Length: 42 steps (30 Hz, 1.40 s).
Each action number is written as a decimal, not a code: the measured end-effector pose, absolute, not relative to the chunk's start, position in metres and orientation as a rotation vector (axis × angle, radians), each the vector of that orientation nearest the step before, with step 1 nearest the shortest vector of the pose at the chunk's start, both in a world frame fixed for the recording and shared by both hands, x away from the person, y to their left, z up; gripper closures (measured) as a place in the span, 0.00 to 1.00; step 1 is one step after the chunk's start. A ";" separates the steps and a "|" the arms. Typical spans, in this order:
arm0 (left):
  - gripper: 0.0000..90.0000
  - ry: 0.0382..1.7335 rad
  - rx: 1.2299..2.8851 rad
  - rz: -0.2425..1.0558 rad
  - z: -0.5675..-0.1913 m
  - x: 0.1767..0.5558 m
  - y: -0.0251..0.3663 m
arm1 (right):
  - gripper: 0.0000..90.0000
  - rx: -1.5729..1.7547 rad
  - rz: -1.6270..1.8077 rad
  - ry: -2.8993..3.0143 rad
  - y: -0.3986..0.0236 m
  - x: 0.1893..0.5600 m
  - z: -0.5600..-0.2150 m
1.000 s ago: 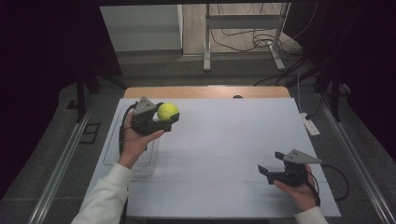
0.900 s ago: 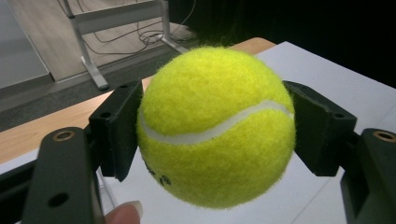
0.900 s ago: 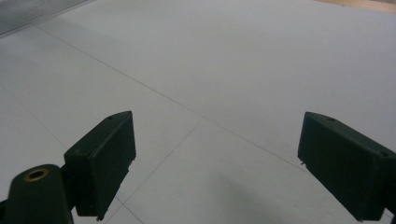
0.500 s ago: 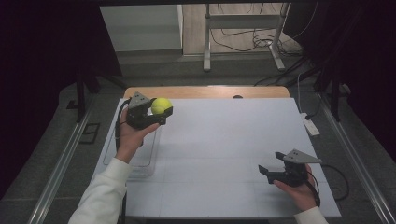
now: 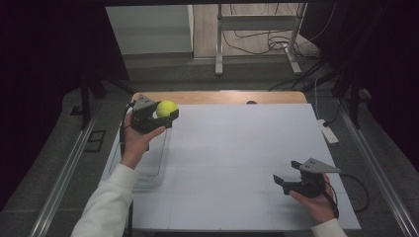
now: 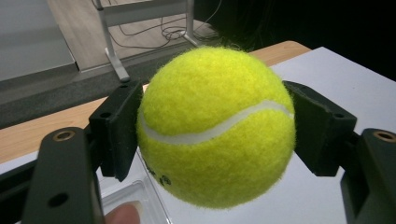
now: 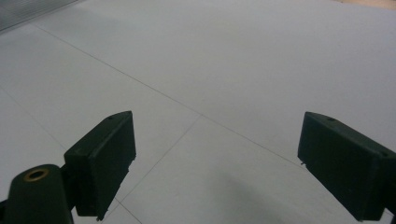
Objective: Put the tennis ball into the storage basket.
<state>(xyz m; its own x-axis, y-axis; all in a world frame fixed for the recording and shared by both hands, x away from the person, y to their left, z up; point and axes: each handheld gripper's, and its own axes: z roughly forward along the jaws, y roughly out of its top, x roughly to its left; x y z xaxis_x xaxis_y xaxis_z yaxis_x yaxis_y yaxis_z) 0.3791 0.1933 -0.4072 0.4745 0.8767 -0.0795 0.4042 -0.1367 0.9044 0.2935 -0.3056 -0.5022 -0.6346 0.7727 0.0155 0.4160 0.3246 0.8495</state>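
A yellow-green tennis ball (image 5: 166, 108) (image 6: 215, 126) is clamped between the black pads of my left gripper (image 5: 163, 114) (image 6: 217, 128), held in the air over the far left part of the white table (image 5: 237, 148). Both pads press on the ball's sides. Below it lies a clear plastic box (image 5: 148, 158) (image 6: 133, 205) at the table's left edge. My right gripper (image 5: 289, 178) (image 7: 215, 168) rests low at the near right of the table, open, with only bare white tabletop (image 7: 210, 70) between its jaws.
A wooden strip (image 5: 217, 96) runs along the table's far edge. A white power strip (image 5: 328, 132) lies off the right edge. Metal stand legs (image 5: 257, 44) and cables stand on the floor beyond. Dark surroundings flank both sides.
My left gripper has carried the tennis ball away from me, toward the table's far left corner. The right gripper has stayed where it was.
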 end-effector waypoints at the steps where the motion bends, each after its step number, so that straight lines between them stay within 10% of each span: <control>1: 0.29 1.101 1.738 0.604 -0.407 0.380 0.194 | 0.13 1.053 1.235 2.202 -0.306 0.293 -0.502; 42: 0.29 1.306 1.708 0.644 -0.426 0.407 0.237 | 0.13 1.061 1.240 2.195 -0.306 0.293 -0.502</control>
